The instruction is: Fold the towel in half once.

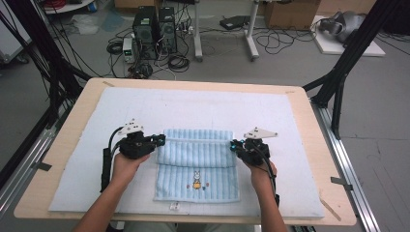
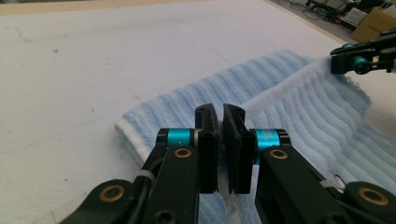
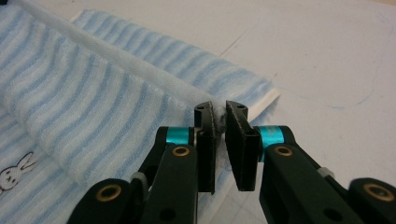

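A: Looking from the room inward: grey floor beyond the far edge of the tabletop (image 1: 58, 159), with computer towers (image 1: 154, 31), tangled cables and a cardboard box (image 1: 290, 12). A white pad (image 1: 270, 121) covers most of the wood.

B: And the towel (image 1: 197, 179)?

A: It lies on the pad toward the near edge, about midway between left and right, blue-striped with a small rabbit print (image 1: 196, 180). Its far part is folded over toward the person, and that fold is held up at both ends.

B: Held how?

A: The left gripper (image 2: 219, 116) has its fingers pressed together on the white hem at the towel's left side; the right gripper (image 3: 219, 114) pinches the hem at the right, terry bunched between its fingers.

B: How will it handle?

A: Soft, light and limp, I'd judge. It sags between the two holds, so gripping the hem near the corners and moving both ends evenly should keep the fold straight. The pad may drag on it.
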Action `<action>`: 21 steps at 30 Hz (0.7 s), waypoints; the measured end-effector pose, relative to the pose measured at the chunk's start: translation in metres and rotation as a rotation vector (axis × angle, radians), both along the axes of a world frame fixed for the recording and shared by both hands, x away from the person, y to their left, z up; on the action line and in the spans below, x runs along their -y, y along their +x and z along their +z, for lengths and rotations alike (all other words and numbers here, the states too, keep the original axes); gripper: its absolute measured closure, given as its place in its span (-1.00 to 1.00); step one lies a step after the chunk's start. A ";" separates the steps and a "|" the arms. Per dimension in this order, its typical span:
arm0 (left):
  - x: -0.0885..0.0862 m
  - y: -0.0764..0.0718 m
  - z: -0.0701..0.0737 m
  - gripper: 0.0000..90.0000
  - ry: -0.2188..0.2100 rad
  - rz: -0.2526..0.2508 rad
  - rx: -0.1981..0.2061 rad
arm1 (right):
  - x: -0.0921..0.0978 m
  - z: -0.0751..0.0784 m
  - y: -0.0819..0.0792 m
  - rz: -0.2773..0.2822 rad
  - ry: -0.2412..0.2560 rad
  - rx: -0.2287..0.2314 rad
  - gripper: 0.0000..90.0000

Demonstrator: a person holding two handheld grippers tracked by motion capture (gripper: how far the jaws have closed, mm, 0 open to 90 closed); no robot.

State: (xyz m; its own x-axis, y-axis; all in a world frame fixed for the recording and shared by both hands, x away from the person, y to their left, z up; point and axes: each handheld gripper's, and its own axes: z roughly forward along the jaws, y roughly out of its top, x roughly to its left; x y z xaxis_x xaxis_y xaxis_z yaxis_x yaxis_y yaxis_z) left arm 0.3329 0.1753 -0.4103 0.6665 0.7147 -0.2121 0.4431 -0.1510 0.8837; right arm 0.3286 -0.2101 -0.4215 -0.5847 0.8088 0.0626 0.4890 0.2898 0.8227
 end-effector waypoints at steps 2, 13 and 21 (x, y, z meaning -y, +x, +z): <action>0.001 -0.001 0.000 0.87 0.002 -0.003 -0.003 | 0.001 0.000 -0.001 -0.007 0.006 -0.004 0.82; -0.006 -0.020 -0.003 0.87 -0.050 -0.035 -0.040 | 0.007 0.006 -0.022 0.027 0.040 0.031 0.83; -0.011 -0.046 -0.010 0.87 -0.106 -0.053 -0.064 | 0.009 0.009 -0.048 0.044 0.063 0.055 0.82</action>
